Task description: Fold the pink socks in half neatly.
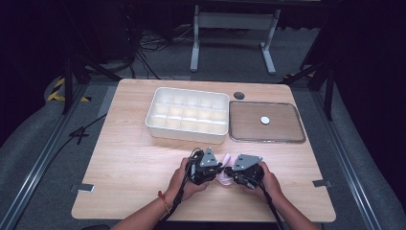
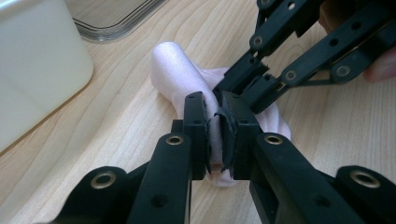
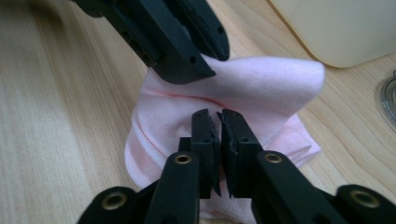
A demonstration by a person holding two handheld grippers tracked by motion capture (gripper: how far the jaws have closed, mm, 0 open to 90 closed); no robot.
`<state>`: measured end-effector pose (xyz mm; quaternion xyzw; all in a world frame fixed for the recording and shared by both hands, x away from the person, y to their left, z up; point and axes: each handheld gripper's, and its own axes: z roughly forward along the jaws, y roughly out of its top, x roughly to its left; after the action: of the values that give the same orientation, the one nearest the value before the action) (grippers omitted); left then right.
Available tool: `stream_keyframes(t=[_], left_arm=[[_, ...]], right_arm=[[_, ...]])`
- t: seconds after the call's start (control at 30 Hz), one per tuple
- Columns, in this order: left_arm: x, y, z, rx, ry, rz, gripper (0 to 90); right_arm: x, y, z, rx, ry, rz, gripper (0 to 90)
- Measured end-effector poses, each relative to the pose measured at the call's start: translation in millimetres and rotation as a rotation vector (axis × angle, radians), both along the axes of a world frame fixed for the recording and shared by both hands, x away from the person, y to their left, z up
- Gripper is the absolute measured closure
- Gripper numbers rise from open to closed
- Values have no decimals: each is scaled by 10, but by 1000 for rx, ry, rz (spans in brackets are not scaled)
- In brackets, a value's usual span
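Your two hand-held grippers meet at the near-centre of the light wooden table, w/ a soft pale-pink folded cloth bunched between them. Your left gripper has its black jaws pressed together on a fold of that cloth; a thin strip of pink shows squeezed between the pads in the left gripper view. Your right gripper is likewise clamped on the cloth, jaws nearly touching w/ fabric pinched in the slit, as the right gripper view shows. Each gripper shows in the other's view, biting the same cloth from the opposite side, tips just beside each other.

The cloth is partly lifted into a rounded hump between the grippers, w/ its lower layers still lying on the tabletop. In the high view your left hand and right hand wrap the gripper bodies, forearms coming in from the near edge.

Further back on the table sits a white plastic organiser tray w/ a grid of compartments, and just beside it on its right a clear rectangular lid lying flat, w/ a small white disc on it. A small dark round hole is near the far edge of the table.
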<state>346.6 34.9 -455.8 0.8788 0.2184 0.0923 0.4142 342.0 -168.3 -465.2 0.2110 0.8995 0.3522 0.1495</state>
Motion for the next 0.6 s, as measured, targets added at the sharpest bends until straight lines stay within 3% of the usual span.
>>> stream_keyframes(t=[0.13,0.3,0.6], left_arm=[[11,19,-1,-3,4,4,819],[7,-3,-5,-15,6,0,819],[-48,-94,-13,5,-21,-52,813]], right_arm=[[-7,-133,92,28,-2,-23,827],[-10,-302,80,-7,12,-51,825],[5,-242,-10,-24,23,-35,849]])
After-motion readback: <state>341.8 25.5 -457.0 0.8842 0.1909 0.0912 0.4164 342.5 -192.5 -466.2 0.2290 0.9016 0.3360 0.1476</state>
